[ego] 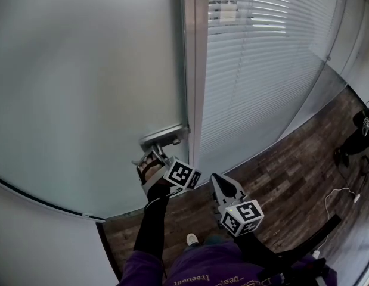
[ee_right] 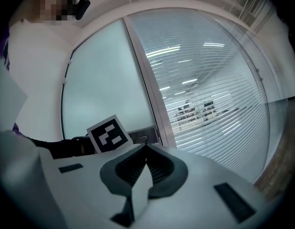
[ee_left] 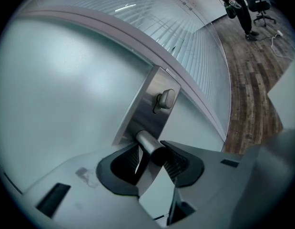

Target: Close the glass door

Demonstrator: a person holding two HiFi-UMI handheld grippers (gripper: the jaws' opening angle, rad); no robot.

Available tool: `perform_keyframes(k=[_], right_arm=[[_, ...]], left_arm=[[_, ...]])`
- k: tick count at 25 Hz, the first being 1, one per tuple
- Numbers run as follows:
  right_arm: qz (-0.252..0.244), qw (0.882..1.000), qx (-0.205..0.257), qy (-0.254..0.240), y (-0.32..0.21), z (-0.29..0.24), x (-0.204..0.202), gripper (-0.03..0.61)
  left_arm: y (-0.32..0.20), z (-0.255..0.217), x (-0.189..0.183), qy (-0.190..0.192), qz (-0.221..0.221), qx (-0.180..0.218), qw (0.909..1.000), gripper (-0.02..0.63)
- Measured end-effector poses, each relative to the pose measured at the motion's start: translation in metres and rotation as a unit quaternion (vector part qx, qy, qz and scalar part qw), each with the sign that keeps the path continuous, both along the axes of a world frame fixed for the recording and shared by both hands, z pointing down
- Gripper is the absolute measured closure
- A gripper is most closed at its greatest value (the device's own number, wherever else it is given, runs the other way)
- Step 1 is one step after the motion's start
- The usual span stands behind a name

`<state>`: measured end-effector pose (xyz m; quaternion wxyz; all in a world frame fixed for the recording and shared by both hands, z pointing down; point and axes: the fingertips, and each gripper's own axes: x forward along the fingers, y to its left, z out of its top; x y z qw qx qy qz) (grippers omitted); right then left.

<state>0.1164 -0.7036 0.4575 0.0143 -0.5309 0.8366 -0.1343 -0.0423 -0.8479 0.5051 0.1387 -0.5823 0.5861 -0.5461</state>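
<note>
The glass door (ego: 83,88), frosted and pale, filled the left and centre of the head view, its edge standing just beside the metal frame post (ego: 196,70) that ran down the middle of the frame. Whether it had latched could not be told. Low in the centre sat the door handle (ego: 163,137), a metal lever on a brushed steel plate (ee_left: 147,109) with a small turn knob (ee_left: 166,99) above it. The left gripper (ego: 149,162) had its jaws closed round the lever, and in the left gripper view the round bar lay pressed between the ribbed pads (ee_left: 178,163). The right gripper (ego: 223,186) hung at lower centre, well clear of the door, its jaws together with nothing between them. A panel like this would likely be heavy and stiff and swing slowly on its hinges. The glass itself would be smooth, slippery and easy to mark or chip, so the lever looked the only sound place to hold. The polished bar could slide in the pads, so a grip close to the plate, pushed steadily and not jerked, would seem safest. To the right of the post were slatted blinds (ego: 261,58) behind glass, and a wooden floor (ego: 291,165) at lower right. No container of any kind was in view.
</note>
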Motion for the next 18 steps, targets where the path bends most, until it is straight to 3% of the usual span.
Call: perform_keyframes(k=[18], right_arm=[[-0.036,0.999,0.004,-0.002,-0.032,-0.005,0.008,0.581]], left_arm=[[-0.011,-0.004,0.003,0.022,0.006,0.005,0.9997,0.48]])
